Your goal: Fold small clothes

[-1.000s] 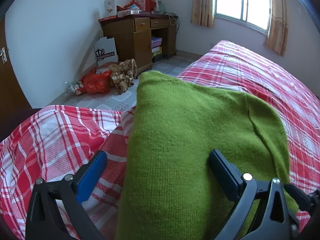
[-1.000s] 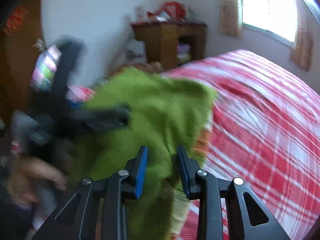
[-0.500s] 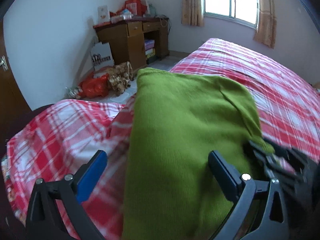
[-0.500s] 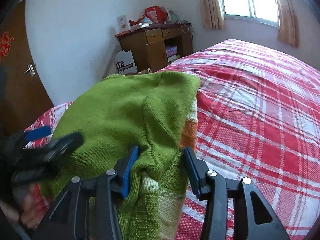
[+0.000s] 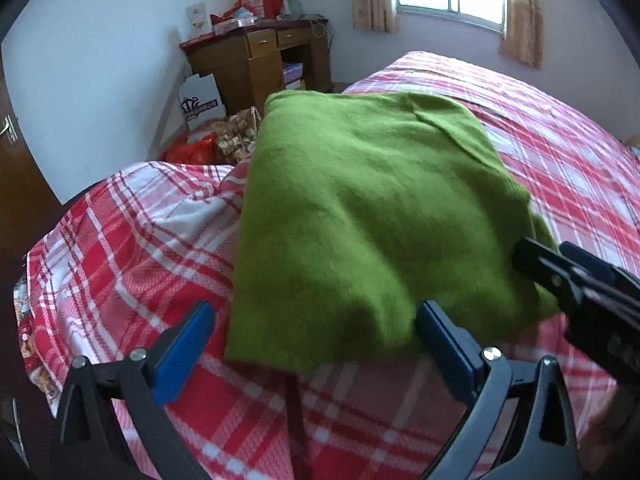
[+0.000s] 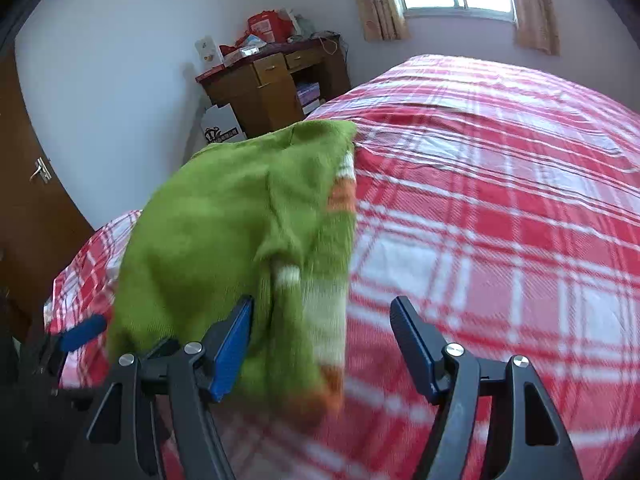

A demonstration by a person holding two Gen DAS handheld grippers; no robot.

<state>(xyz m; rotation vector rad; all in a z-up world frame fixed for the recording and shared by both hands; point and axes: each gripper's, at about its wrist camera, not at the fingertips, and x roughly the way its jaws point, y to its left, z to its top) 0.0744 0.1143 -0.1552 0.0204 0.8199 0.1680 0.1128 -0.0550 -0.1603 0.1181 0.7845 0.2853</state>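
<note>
Release has happened on both sides: half a second ago the right gripper (image 6: 322, 344) pinched the green sweater (image 5: 360, 216), and now its fingers stand spread, the knit lying folded on the plaid bed (image 5: 132, 248). Left gripper (image 5: 316, 344), also spread wide, hovers low at the near hem; the fold looks finished, I judge

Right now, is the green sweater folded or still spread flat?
Folded. The green sweater lies on the plaid bed as a compact doubled stack, its striped inner layers showing along one side edge in the right wrist view.
</note>
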